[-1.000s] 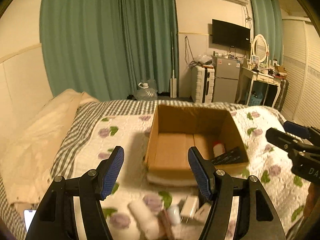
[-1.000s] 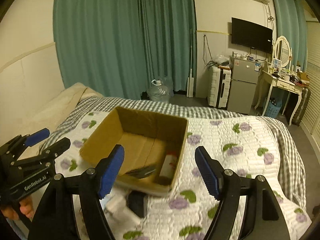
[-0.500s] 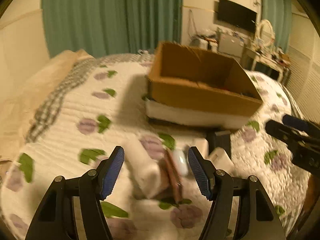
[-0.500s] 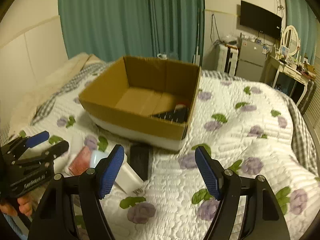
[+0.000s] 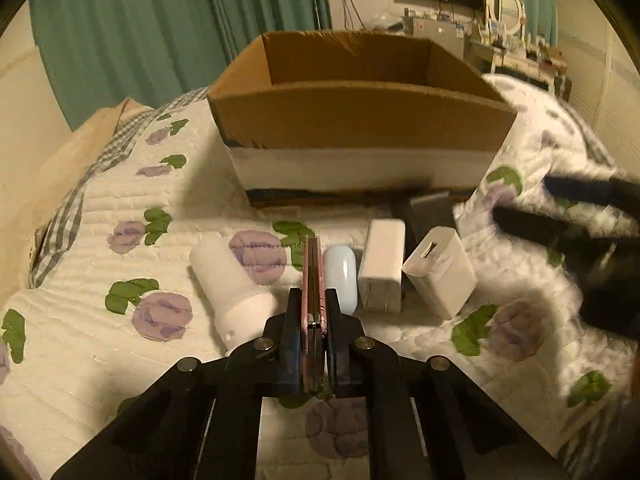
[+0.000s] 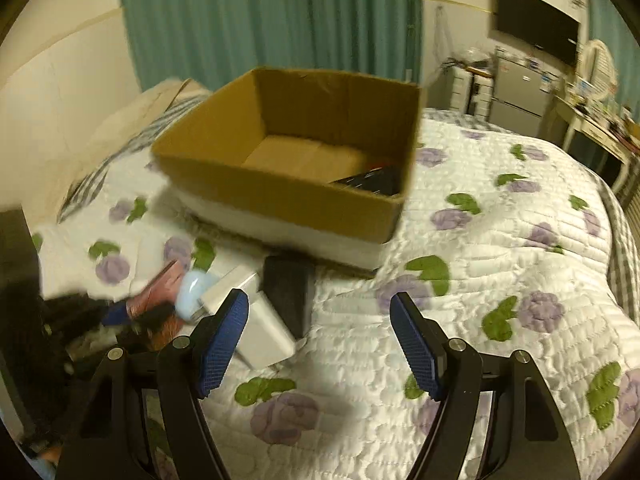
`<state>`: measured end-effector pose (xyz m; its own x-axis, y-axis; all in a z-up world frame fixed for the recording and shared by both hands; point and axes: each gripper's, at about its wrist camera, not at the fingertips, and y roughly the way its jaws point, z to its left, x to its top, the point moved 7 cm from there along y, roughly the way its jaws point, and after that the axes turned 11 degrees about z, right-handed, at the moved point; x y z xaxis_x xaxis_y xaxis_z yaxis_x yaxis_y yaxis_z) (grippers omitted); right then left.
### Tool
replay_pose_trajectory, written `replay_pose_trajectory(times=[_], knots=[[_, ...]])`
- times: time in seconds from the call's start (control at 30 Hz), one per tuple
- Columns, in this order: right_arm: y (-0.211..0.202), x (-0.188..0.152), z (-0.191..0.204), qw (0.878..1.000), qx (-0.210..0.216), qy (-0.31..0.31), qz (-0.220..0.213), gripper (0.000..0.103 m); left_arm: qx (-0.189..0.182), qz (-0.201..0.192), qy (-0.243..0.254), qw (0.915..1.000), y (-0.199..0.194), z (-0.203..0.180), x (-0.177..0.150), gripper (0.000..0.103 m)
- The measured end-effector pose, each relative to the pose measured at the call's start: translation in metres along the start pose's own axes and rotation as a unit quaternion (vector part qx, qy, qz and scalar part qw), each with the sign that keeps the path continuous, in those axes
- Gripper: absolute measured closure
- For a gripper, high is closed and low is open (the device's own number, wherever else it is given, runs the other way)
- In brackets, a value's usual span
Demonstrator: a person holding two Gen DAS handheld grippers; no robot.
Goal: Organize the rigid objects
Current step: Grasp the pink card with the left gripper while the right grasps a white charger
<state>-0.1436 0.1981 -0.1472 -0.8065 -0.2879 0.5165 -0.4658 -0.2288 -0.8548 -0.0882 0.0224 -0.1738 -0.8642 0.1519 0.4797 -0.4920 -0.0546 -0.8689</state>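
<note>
Pink case (image 5: pixel 312 280), no readable writing

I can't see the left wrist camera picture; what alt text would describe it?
The left gripper is shut on a thin pink item standing on edge on a floral quilt. Beside it lie a white bottle, a pale blue mouse and two white chargers, before a cardboard box.

Matt cardboard box (image 5: pixel 360 120), quilted cloth bedspread (image 6: pixel 500 280)
</note>
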Motion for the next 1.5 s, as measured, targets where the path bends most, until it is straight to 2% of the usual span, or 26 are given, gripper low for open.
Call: replay_pose_trajectory(times=[0.1, 0.23, 0.5, 0.53, 0.63, 0.7, 0.73, 0.9, 1.1, 1.3, 1.5], knots=[[0.015, -0.007, 0.012, 0.999, 0.006, -0.027, 0.019, 0.030, -0.008, -0.020, -0.012, 0.9997, -0.016, 0.006, 0.006, 0.093], [0.044, -0.016, 0.024, 0.997, -0.013, -0.058, 0.048, 0.030, -0.008, -0.038, -0.016, 0.9991, -0.028, 0.013, 0.012, 0.093], [0.065, -0.018, 0.033, 0.995, -0.023, -0.073, 0.069, 0.030, -0.021, -0.041, -0.032, 0.9984, -0.030, 0.023, 0.016, 0.093], [0.068, -0.018, 0.034, 0.994, -0.027, -0.076, 0.070, 0.031, -0.021, -0.041, -0.032, 0.9984, -0.030, 0.024, 0.017, 0.093], [0.073, -0.020, 0.038, 0.993, -0.039, -0.086, 0.073, 0.046, -0.021, -0.042, -0.037, 0.9982, -0.033, 0.025, 0.016, 0.093], [0.068, -0.020, 0.040, 0.993, -0.049, -0.093, 0.061, 0.060, -0.021, -0.044, -0.040, 0.9980, -0.035, 0.026, 0.016, 0.093], [0.063, -0.020, 0.038, 0.993, -0.050, -0.089, 0.055, 0.061, -0.020, -0.046, -0.040, 0.9979, -0.037, 0.026, 0.017, 0.093], [0.023, -0.011, 0.025, 0.998, -0.036, -0.058, 0.020, 0.061, -0.024, -0.061, -0.043, 0.9969, -0.054, 0.026, 0.026, 0.093], [-0.046, 0.038, 0.015, 0.998, -0.029, -0.037, -0.051, 0.062, -0.026, -0.104, -0.041, 0.9934, -0.090, 0.025, 0.061, 0.093], [-0.074, 0.092, 0.010, 0.995, -0.025, -0.021, -0.090, 0.061, -0.017, -0.146, -0.027, 0.9887, -0.112, 0.023, 0.112, 0.093], [-0.085, 0.137, -0.010, 0.993, -0.024, -0.010, -0.113, 0.062, -0.021, -0.161, -0.016, 0.9867, -0.098, 0.021, 0.163, 0.093]])
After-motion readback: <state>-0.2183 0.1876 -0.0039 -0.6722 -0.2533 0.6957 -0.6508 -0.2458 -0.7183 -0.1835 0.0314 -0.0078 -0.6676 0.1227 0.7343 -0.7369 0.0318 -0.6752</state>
